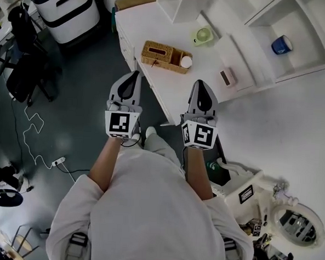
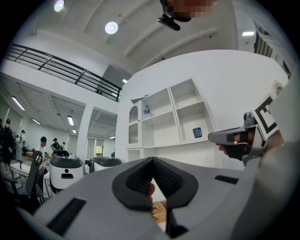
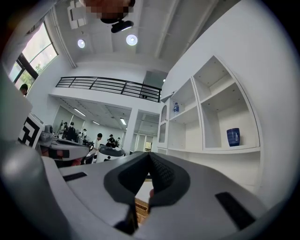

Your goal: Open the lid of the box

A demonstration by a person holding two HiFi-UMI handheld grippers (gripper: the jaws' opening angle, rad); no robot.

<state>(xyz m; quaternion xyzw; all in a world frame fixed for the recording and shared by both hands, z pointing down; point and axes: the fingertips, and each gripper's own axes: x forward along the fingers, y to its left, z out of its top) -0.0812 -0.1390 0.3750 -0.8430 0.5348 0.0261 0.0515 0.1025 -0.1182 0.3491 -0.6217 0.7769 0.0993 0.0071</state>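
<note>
A woven wicker box (image 1: 166,56) with a slotted lid lies on the white table (image 1: 158,22), a white round item at its right end. Both grippers are held side by side short of the table's near corner, pointing towards it. My left gripper (image 1: 134,75) is over the dark floor, its jaws shut with nothing between them. The right gripper (image 1: 201,84) hangs at the table's edge, also shut and empty. In the left gripper view the left gripper (image 2: 151,161) has a bit of the box (image 2: 159,212) showing below it. In the right gripper view the box (image 3: 140,206) peeks under the right gripper (image 3: 149,156).
On the table stand a green cup (image 1: 203,36) and a small white case (image 1: 228,77). White wall shelves hold a blue cup (image 1: 281,44). White rounded machines (image 1: 65,8), a black chair (image 1: 24,63) and a floor cable (image 1: 33,141) lie left. White equipment (image 1: 289,217) sits lower right.
</note>
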